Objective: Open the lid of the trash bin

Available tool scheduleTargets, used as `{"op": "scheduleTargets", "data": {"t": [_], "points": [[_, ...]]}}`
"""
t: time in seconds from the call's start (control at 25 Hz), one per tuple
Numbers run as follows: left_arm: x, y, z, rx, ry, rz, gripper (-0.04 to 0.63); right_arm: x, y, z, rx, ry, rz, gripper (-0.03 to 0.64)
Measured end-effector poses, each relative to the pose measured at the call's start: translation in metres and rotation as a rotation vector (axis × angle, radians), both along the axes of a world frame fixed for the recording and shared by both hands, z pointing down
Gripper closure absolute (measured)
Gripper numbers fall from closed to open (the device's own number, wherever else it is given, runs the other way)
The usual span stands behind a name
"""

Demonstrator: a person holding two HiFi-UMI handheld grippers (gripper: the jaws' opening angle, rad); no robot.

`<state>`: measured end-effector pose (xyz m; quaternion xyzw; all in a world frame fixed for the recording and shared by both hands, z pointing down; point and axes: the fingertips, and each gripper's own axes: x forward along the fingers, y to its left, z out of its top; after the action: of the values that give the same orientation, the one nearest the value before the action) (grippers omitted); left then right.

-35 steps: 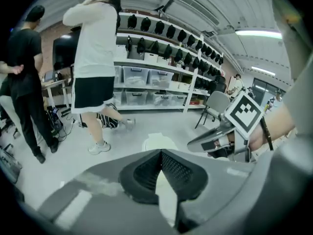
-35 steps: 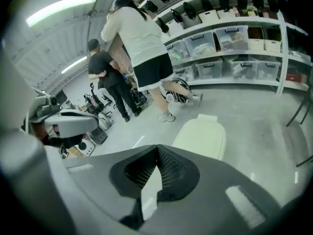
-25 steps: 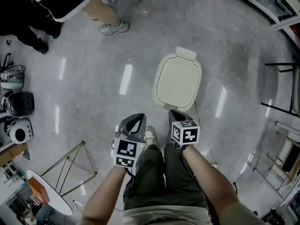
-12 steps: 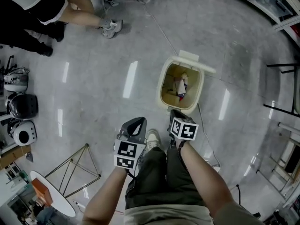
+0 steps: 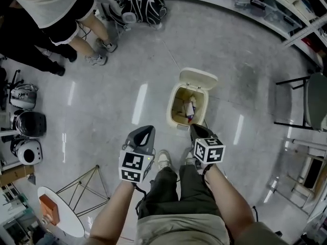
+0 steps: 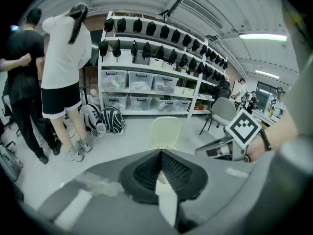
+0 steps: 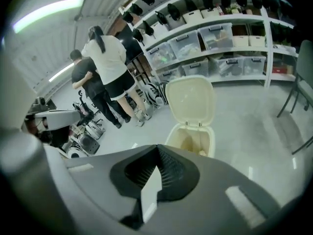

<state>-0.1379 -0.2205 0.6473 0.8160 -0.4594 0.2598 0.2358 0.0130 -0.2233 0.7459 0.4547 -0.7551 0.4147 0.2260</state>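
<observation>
A cream pedal trash bin (image 5: 170, 110) stands on the grey floor just ahead of my feet. Its lid (image 5: 198, 79) is swung up at the far side, and scraps of rubbish show inside. My left gripper (image 5: 146, 132) hangs shut and empty to the near left of the bin. My right gripper (image 5: 196, 129) is also shut and empty, close to the bin's near right corner. In the right gripper view the bin (image 7: 207, 142) and its raised lid (image 7: 191, 101) lie beyond the right gripper (image 7: 157, 148). The left gripper view shows the lid (image 6: 164, 132) past the left gripper (image 6: 160, 152).
Two people (image 5: 48, 19) stand at the far left beside helmets and bags (image 5: 134, 6). More helmets (image 5: 25, 137) and a wire stand (image 5: 84, 185) lie at the left. A chair (image 5: 301, 103) stands at the right, with shelving (image 7: 220, 38) along the far wall.
The bin's lid has gone from shut flat to fully raised, showing the rubbish inside. Both grippers stayed shut near my legs while the view pulled back a little.
</observation>
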Motion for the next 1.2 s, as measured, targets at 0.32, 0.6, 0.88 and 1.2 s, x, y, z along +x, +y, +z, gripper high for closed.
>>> {"op": "scheduleTargets", "data": {"t": [0.32, 0.6, 0.88, 1.2], "points": [[0.011, -0.004, -0.132, 0.133, 0.074, -0.014, 0.594, 0.013, 0.005, -0.178, 0.229, -0.038, -0.084, 0.614], [0.018, 0.004, -0.237, 0.257, 0.065, -0.010, 0.594, 0.026, 0.022, -0.302, 0.391, -0.072, -0.110, 0.614], [0.022, 0.027, -0.318, 0.367, 0.056, 0.018, 0.593, 0.020, 0.036, -0.410, 0.569, -0.105, -0.155, 0.614], [0.027, 0.056, -0.376, 0.474, 0.045, 0.050, 0.594, 0.026, 0.055, -0.513, 0.744, -0.138, -0.166, 0.614]]}}
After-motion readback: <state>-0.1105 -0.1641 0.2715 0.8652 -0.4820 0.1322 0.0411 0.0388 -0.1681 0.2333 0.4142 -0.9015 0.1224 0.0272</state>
